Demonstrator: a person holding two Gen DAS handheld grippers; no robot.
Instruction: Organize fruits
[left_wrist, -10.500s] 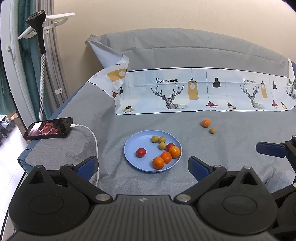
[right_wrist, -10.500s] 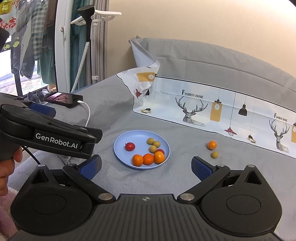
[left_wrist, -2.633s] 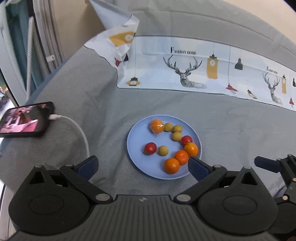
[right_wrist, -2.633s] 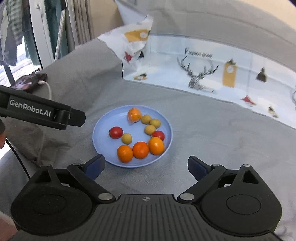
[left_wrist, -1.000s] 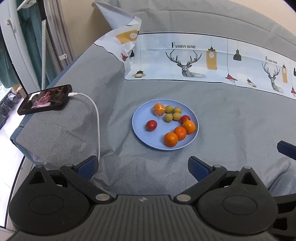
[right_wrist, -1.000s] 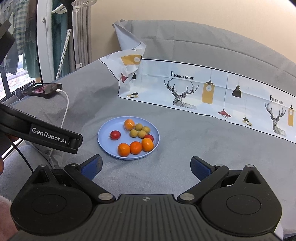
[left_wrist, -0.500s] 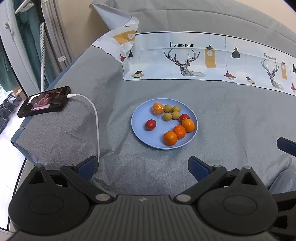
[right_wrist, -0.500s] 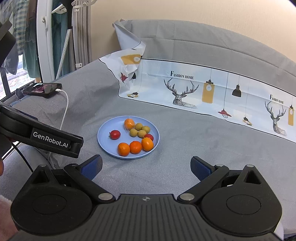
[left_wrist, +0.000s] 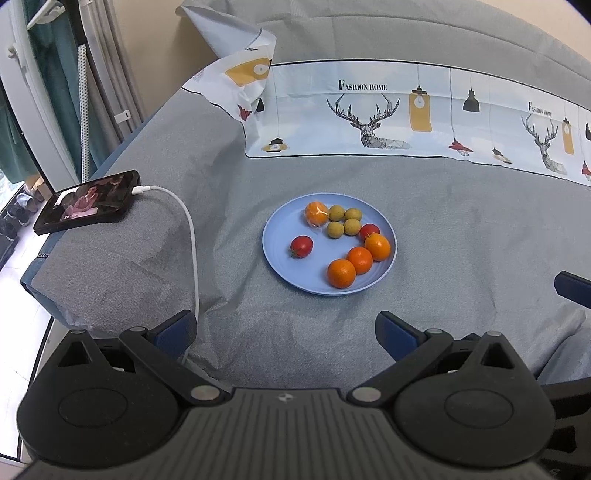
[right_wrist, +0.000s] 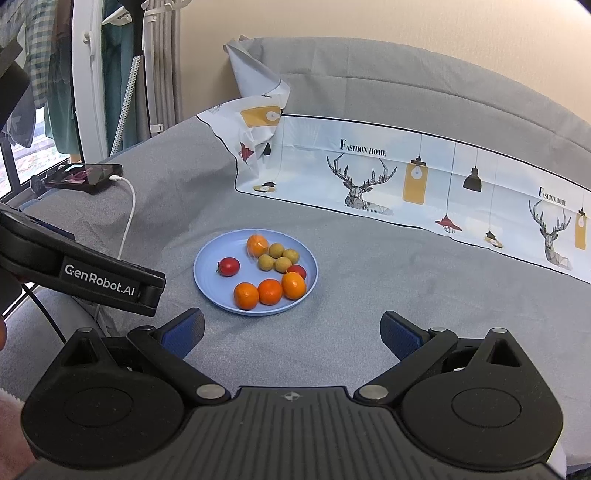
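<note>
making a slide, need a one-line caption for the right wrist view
Blue plate holding oranges, green fruits and tomatoes on the grey bedcover, seen between open jaws.

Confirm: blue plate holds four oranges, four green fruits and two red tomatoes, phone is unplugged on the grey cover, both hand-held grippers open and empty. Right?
One error: the phone is not unplugged. The left wrist view shows a white cable plugged into its end. The rest stands: the blue plate holds four oranges, four green fruits and two red tomatoes, and the left hand-held gripper and right hand-held gripper are open and empty.

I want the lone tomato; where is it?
In both views the cherry tomato sits alone on the blue plate's left side, apart from the other fruit.
</note>
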